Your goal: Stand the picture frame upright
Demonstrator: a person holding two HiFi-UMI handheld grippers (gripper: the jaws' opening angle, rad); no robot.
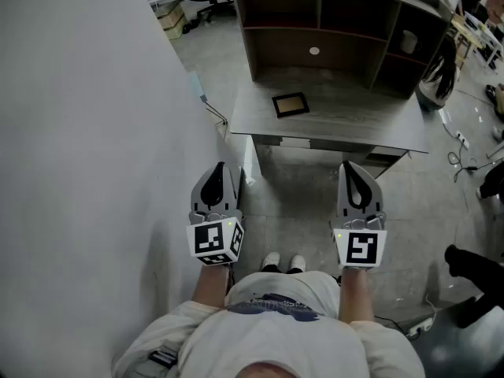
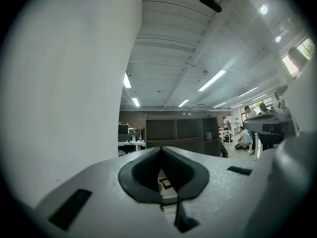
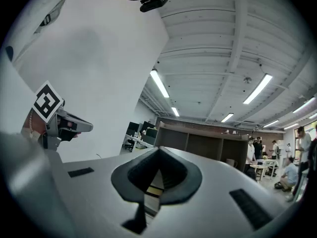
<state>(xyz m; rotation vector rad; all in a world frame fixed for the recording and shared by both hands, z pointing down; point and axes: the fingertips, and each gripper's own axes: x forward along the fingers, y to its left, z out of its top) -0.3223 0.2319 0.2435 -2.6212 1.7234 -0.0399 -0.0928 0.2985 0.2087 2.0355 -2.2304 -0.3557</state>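
Black-edged square picture frame (image 1: 290, 104) lies flat on grey wooden surface (image 1: 354, 124), 12 o'clock, well ahead. Jaws together, nothing held, on left gripper (image 1: 217, 181) and right gripper (image 1: 356, 181). Risk: thin flat edge, frame may skid or slip when pried.

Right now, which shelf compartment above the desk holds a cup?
The upper right compartment: a light cup stands there, while the others show none.

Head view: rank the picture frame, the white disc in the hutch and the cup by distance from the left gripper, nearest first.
From the left gripper:
1. picture frame, lying flat on the desktop, ahead and to the right.
2. white disc, at the back of the hutch, behind the frame.
3. cup, in the hutch's right-hand compartment, farthest right.
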